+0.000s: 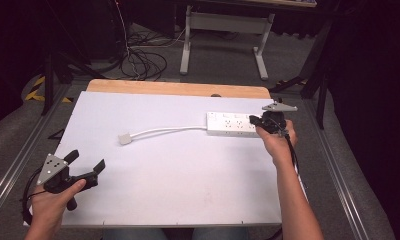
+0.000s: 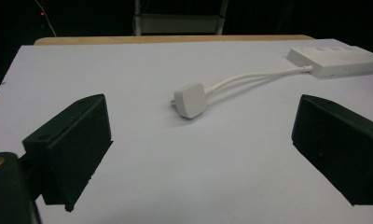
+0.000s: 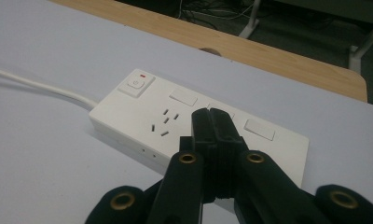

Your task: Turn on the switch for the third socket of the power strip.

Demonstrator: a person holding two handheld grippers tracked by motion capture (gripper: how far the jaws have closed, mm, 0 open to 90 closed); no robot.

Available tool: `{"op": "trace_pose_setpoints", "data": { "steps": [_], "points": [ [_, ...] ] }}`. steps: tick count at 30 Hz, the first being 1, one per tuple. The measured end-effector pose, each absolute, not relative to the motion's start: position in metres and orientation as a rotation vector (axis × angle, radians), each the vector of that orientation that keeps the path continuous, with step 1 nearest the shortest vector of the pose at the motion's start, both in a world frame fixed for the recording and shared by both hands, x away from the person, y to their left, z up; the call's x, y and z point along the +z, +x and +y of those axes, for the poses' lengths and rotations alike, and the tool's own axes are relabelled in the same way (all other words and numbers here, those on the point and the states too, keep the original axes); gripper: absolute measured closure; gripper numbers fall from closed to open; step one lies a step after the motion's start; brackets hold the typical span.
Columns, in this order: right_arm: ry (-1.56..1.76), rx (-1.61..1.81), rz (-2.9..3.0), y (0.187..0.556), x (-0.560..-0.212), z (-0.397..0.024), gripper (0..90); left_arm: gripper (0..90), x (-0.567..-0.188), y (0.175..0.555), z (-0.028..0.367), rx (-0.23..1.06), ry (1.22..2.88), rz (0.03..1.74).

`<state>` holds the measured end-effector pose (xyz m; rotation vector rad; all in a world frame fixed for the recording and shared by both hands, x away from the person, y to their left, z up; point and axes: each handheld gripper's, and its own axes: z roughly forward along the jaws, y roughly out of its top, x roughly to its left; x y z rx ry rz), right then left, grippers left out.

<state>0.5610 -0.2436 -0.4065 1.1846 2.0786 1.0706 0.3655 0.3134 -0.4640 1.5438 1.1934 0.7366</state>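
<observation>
Closed jaws over the power strip

Jaws of the right gripper (image 3: 211, 114) are pressed together, empty, above a white rectangular plastic power strip (image 3: 142, 116) lying flat at the white table's (image 1: 178, 175) far right, long axis crosswise, cord leading left. Left gripper (image 1: 85, 161) is held open.

The work surface was a white board (image 1: 153, 175) laid on a table whose light wooden edge (image 1: 178, 89) showed along the far side. The floor (image 1: 218, 60) was grey carpet. Metal rails (image 1: 18, 160) ran along the floor on the left and right of the table. Beyond the far edge stood a second table on a pale grey metal frame (image 1: 225, 35) with two legs and flat feet. A tangle of dark and white cables (image 1: 143, 62) lay on the floor at the far left. Yellow-and-black hazard tape (image 1: 38, 90) marked the floor on the left. The surroundings were dark; light fell chiefly on the board.
</observation>
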Motion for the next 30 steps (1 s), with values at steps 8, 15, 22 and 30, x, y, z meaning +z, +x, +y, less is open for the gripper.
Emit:
{"op": "trace_pose_setpoints", "data": {
  "steps": [8, 15, 22, 30],
  "points": [
    [1.184, 1.024, 2.103, 0.568, -0.410, -0.240, 90.0, 5.2, -0.464, 0.364, 0.312, 0.726, 1.533, 1.194],
    [1.185, 1.001, 2.110, 0.574, -0.410, -0.242, 90.0, 5.3, -0.464, 0.363, 0.313, 0.724, 1.529, 1.196],
    [1.183, 0.979, 2.120, 0.581, -0.408, -0.241, 90.0, 5.2, -0.464, 0.362, 0.313, 0.722, 1.530, 1.199],
    [1.187, 0.956, 2.121, 0.591, -0.402, -0.239, 90.0, 5.3, -0.464, 0.363, 0.313, 0.716, 1.522, 1.199]
  ]
}}
